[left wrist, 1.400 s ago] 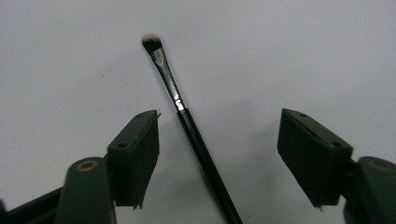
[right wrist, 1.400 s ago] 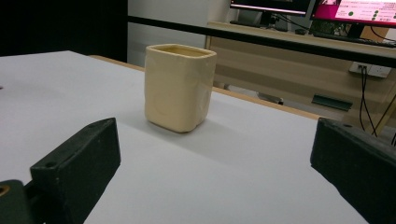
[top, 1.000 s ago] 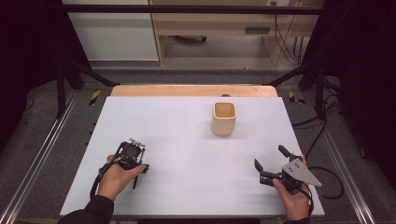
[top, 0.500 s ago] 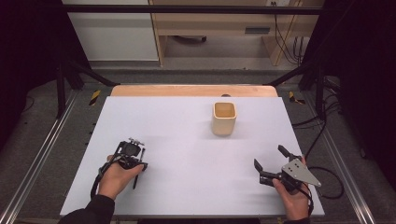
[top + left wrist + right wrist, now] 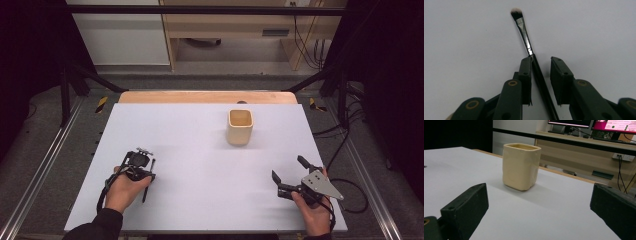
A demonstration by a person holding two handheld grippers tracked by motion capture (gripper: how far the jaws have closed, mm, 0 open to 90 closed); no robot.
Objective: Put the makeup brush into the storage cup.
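Closing our left gripper (image 5: 541, 65) on the brush (image 5: 527, 42), handle against one pad only, we risk it skidding sideways; right gripper (image 5: 289, 174) gapes empty.

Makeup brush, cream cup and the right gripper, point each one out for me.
makeup brush (image 5: 524, 35), left gripper view, on its metal ferrule.
cream cup (image 5: 240, 131), high view, on its front wall.
right gripper (image 5: 288, 169), high view, midway between its open jaw tips.

Both hand-held grippers are chunky black plastic with brass-ringed pivots and small screws on the blocky fingers (image 5: 560, 80), the right gripper (image 5: 290, 176) has a grey triangular plate on top plus a trailing black cable, and the sleeves are black.
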